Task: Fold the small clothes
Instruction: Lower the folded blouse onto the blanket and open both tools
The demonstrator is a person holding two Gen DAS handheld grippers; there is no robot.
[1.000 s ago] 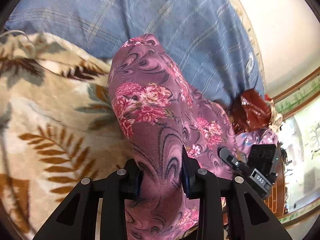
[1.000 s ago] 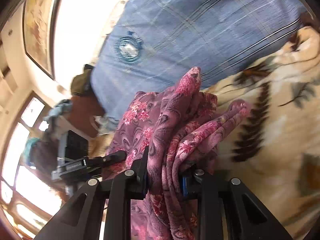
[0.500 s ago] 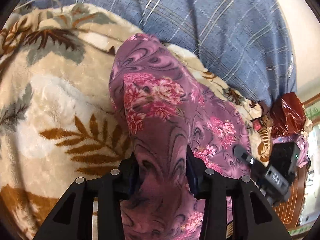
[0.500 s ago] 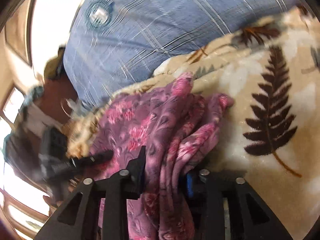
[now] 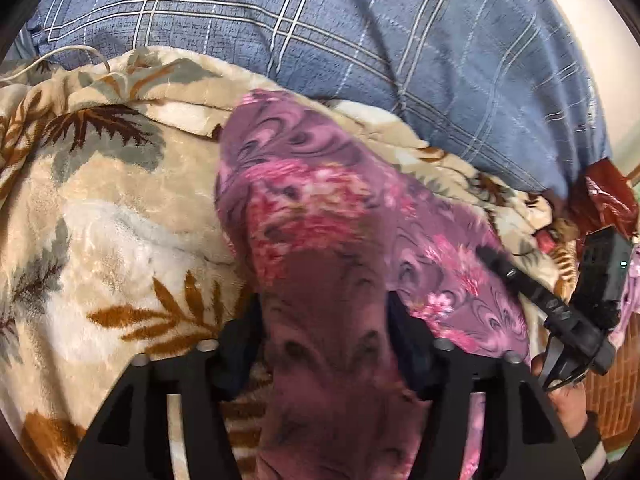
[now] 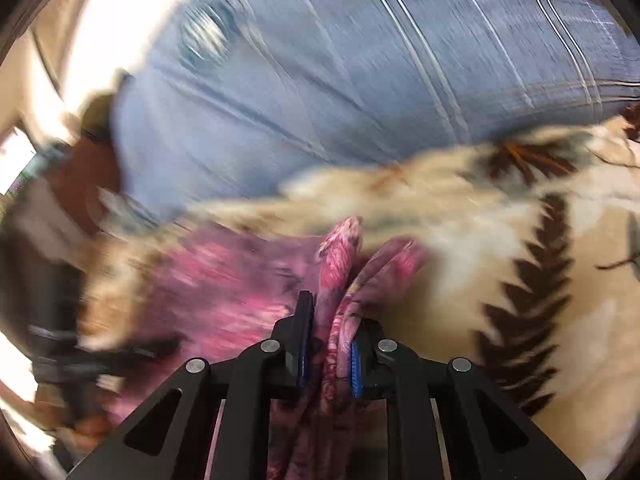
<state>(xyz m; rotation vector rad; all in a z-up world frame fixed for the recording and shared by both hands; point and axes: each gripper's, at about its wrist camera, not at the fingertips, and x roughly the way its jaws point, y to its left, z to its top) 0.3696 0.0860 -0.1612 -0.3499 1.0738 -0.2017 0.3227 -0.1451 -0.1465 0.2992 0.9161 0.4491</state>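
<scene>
A purple garment with pink flowers [image 5: 316, 216] lies stretched over a cream blanket with a leaf print [image 5: 100, 216]. My left gripper [image 5: 324, 320] is shut on one end of the garment, and the cloth covers its fingertips. My right gripper [image 6: 330, 332] is shut on a bunched fold of the same garment [image 6: 340, 256], low over the blanket [image 6: 560, 280]. The right gripper also shows at the right edge of the left wrist view [image 5: 560, 316]. The right wrist view is blurred by motion.
A blue plaid pillow [image 5: 360, 40] lies beyond the blanket and also shows in the right wrist view [image 6: 360, 80]. A dark red shiny packet [image 5: 608, 200] sits at the right. A thin white cord [image 5: 68, 54] runs along the blanket's far left edge.
Both grippers have come down toward the blanket with the garment still held. The pillow has slid up in both views. The right gripper's bunch sits lower and flatter.
</scene>
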